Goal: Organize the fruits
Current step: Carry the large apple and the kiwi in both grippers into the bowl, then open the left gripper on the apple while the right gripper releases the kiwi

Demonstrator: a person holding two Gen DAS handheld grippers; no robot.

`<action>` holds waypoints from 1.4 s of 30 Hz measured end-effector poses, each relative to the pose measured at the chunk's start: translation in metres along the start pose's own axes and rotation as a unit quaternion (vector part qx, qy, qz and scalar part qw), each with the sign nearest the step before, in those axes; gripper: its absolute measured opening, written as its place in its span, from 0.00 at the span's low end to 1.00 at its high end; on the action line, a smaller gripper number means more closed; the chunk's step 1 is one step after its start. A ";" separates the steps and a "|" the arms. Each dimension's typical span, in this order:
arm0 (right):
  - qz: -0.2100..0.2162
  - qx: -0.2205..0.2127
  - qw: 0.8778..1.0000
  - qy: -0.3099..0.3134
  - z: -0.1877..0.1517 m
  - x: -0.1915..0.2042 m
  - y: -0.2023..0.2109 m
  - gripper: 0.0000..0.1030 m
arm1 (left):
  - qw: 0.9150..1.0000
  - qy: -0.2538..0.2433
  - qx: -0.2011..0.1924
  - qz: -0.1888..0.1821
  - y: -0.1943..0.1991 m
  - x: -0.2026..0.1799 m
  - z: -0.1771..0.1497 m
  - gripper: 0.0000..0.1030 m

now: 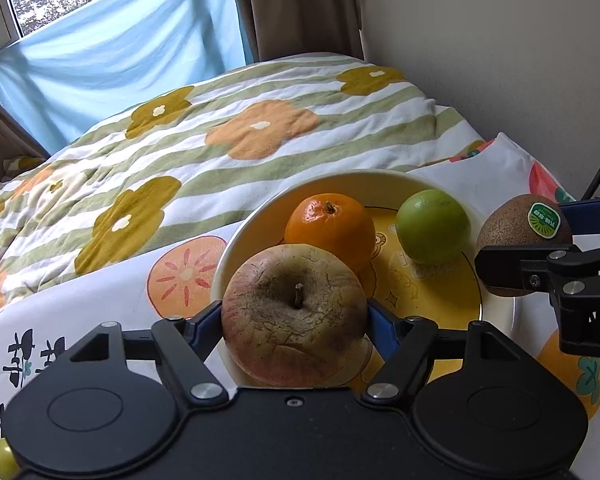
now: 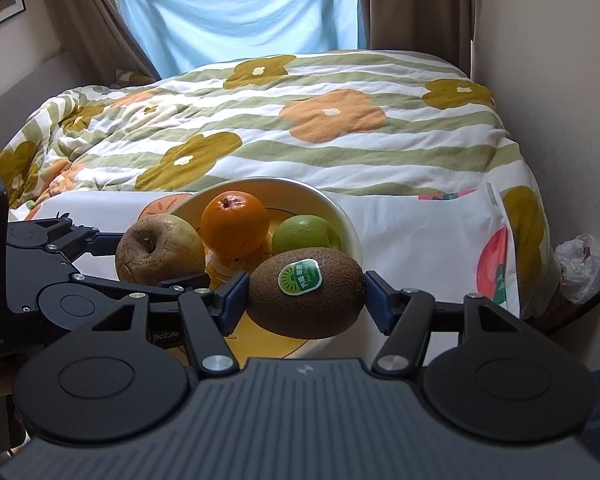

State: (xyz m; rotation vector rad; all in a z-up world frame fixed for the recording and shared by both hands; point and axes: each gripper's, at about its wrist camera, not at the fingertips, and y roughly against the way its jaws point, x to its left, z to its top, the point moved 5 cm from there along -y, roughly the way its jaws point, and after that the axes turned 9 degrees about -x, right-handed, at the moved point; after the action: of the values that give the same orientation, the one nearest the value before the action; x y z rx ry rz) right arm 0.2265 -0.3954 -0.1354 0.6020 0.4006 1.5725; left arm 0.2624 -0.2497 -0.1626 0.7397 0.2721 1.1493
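Over the near-left rim of the cream bowl with the yellow printed inside (image 1: 236,236), a blotchy, cracked red-green apple (image 1: 295,314) sits stem up, pinched between the blue pads of the left gripper (image 1: 295,320); jaws closed on its sides. Whether it touches the bowl: can't tell. In the right wrist view, the left gripper (image 2: 162,264) is side-on with the apple (image 2: 158,255) at the bowl's left rim (image 2: 348,232).

At the bowl's near-right edge, the right gripper (image 2: 306,296) clamps a brown fuzzy kiwi with a green oval sticker (image 2: 306,292) end to end, sticker facing the camera. Left wrist view shows the same kiwi (image 1: 520,234) beyond the right rim, in the right gripper (image 1: 540,248).

Inside the bowl: a round orange (image 1: 330,228) at the back-left, a small green round fruit (image 1: 433,226) at the back-right, near each other.

The bowl rests on a white sheet printed with persimmons (image 1: 100,300), in front of a green-striped flower-print duvet (image 1: 220,120).
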 end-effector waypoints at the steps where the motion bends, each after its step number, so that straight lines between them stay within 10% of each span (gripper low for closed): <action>1: -0.001 0.001 1.000 0.000 0.000 -0.001 -0.001 0.74 | 1.000 -0.001 0.003 -0.001 -0.002 -0.001 0.000 0.75; 6: -0.003 0.007 1.000 -0.001 0.001 -0.004 -0.007 0.74 | 1.000 0.001 0.012 -0.007 -0.006 0.000 -0.001 0.76; 10: -0.001 0.007 1.000 -0.003 0.003 -0.006 -0.008 0.74 | 1.000 -0.012 -0.012 -0.001 0.006 0.003 0.005 0.98; 42: 0.044 0.039 0.994 0.091 -0.022 0.032 -0.037 0.78 | 0.999 0.030 0.007 0.017 0.056 0.012 -0.035 0.98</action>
State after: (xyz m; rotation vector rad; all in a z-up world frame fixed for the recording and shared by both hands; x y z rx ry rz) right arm 0.2419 -0.3576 -0.1702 0.5433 0.5808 1.7091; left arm 0.2072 -0.2138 -0.1500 0.7247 0.3185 1.2038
